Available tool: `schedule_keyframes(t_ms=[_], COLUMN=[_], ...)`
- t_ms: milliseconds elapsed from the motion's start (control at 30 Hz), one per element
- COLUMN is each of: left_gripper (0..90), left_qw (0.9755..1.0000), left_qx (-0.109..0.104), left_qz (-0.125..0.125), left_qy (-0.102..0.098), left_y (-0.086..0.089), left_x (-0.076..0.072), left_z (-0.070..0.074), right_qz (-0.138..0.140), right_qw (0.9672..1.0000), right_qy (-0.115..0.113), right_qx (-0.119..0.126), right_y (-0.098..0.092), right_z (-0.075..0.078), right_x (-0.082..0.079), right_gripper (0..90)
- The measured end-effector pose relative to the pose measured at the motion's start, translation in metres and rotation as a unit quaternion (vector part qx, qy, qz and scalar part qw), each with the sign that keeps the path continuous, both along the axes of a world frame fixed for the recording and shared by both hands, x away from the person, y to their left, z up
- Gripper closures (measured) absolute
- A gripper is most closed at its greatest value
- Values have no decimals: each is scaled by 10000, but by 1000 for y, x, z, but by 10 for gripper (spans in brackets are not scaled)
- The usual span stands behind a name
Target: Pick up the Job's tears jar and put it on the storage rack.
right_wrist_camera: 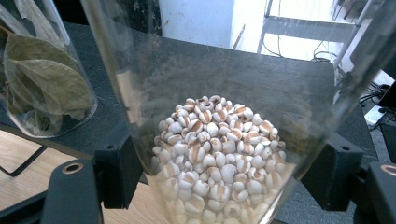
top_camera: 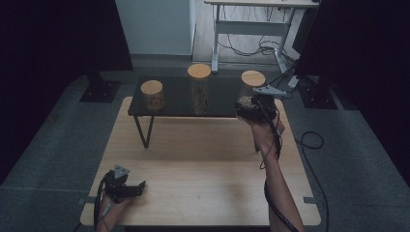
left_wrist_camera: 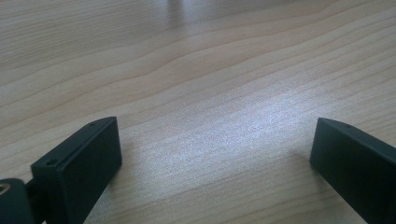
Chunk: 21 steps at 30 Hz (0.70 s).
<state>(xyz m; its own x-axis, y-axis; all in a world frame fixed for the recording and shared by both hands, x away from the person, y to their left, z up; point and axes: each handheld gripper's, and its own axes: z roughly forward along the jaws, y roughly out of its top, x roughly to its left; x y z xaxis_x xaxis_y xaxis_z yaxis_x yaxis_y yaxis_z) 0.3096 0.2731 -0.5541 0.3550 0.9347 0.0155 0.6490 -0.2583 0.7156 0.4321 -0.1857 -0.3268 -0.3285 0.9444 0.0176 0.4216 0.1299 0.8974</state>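
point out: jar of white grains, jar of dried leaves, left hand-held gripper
jar of white grains [right_wrist_camera: 219, 154], right gripper view, on the grains behind the glass wall.
jar of dried leaves [right_wrist_camera: 46, 84], right gripper view, on a leaf inside the glass.
left hand-held gripper [left_wrist_camera: 215, 158], left gripper view, midway between its open jaws.

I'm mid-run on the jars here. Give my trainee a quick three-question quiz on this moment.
1. What does the right gripper hold?
2. True or false: the left gripper is shut on a jar.
3. How many wooden-lidded jars are on or at the black shelf?

Key:
1. The jar of white grains, clamped between its jaws.
2. False: its jaws stand open over the bare wooden table.
3. Three, counting the held one.
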Motion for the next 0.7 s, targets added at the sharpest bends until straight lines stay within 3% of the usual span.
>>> schedule_keyframes(t_ms=[700], left_gripper=[17], left_qw=[10000], left_qx=[-5], left_qz=[4], left_qy=[4], left_y=[0], left_x=[0], left_z=[0], right_qz=[28], right_qw=[10000], right_qy=[24], right_qx=[-8], right_y=[-1], right_z=[1], right_x=[23], right_gripper=[245])
